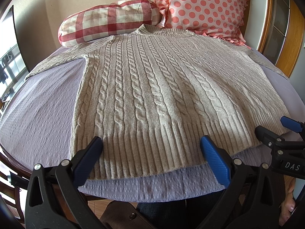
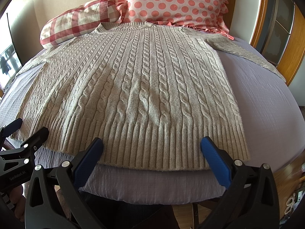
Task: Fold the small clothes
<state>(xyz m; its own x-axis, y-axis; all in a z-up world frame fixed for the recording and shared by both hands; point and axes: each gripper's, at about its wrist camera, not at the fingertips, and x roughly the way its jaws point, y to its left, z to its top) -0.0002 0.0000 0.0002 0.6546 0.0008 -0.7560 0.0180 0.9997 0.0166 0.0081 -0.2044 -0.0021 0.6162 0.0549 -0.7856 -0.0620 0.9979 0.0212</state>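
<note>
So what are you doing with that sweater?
A person is about to fold it. The grey sweater lies flat on the bed, sleeves spread out, collar by the two pillows. The left tool and the right tool are both open at the bottom hem. Neither has grabbed it yet, so no fold is made.

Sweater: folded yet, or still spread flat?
Spread flat. The sweater lies face up on the bed, both sleeves stretched outward, hem unturned. Both tongs are open, holding nothing.
</note>
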